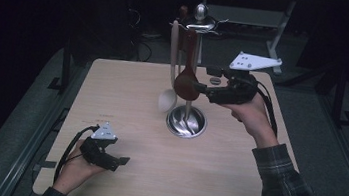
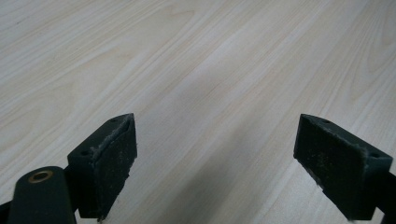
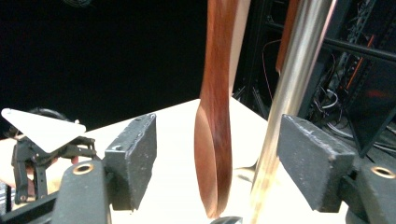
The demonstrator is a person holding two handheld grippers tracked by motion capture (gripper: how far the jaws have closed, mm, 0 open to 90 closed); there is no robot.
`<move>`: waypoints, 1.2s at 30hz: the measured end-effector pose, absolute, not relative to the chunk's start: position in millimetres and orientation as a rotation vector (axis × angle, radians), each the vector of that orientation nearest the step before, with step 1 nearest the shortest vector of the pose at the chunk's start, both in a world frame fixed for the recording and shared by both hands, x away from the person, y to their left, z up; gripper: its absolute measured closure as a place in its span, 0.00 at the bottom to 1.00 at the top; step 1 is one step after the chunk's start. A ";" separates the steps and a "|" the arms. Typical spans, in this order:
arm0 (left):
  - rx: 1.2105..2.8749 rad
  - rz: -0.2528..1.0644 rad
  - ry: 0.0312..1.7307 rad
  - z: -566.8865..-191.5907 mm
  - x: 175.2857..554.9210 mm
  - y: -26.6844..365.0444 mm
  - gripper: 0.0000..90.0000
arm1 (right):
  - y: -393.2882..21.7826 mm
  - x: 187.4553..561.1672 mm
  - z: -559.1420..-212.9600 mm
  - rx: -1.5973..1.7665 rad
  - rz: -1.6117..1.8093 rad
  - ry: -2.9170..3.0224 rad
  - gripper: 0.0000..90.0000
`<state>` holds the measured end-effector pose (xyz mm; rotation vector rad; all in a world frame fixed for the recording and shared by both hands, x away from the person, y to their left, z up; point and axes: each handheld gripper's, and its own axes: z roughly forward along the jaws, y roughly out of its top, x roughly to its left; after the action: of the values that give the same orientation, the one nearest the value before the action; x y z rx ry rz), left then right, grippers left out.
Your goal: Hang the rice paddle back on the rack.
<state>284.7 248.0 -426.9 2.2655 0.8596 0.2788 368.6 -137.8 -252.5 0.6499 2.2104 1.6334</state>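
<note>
The wooden table (image 1: 118, 171) is the biggest thing here. A shiny metal stand (image 1: 187, 122) sits on it, near the middle, with a round base and a tall pole. Two spoons hang from the top of the stand: a pale spoon (image 1: 167, 99) and a dark red spoon (image 1: 186, 84), side by side.

The right gripper (image 1: 199, 87) is at the red spoon's bowl. Its jaws are wide open, with the red spoon (image 3: 214, 154) and the pole between them, and the pads do not press on either.

The left gripper (image 1: 122, 161) rests low over the table's near left corner. Its jaws are wide open too, with nothing between them.
</note>
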 end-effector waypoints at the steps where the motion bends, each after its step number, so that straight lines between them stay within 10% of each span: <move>1: 2.266 0.279 0.860 -426.9 284.6 248.1 0.14 | -139.4 367.9 -256.0 0.653 1.635 2.210 0.29; 36: 2.198 0.278 0.833 -432.6 283.0 265.6 0.15 | -207.6 317.3 -408.3 0.978 1.403 2.243 0.13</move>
<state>283.0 265.6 -432.6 2.1978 0.8334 0.2780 317.3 -207.6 -408.3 0.9778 2.2428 1.4031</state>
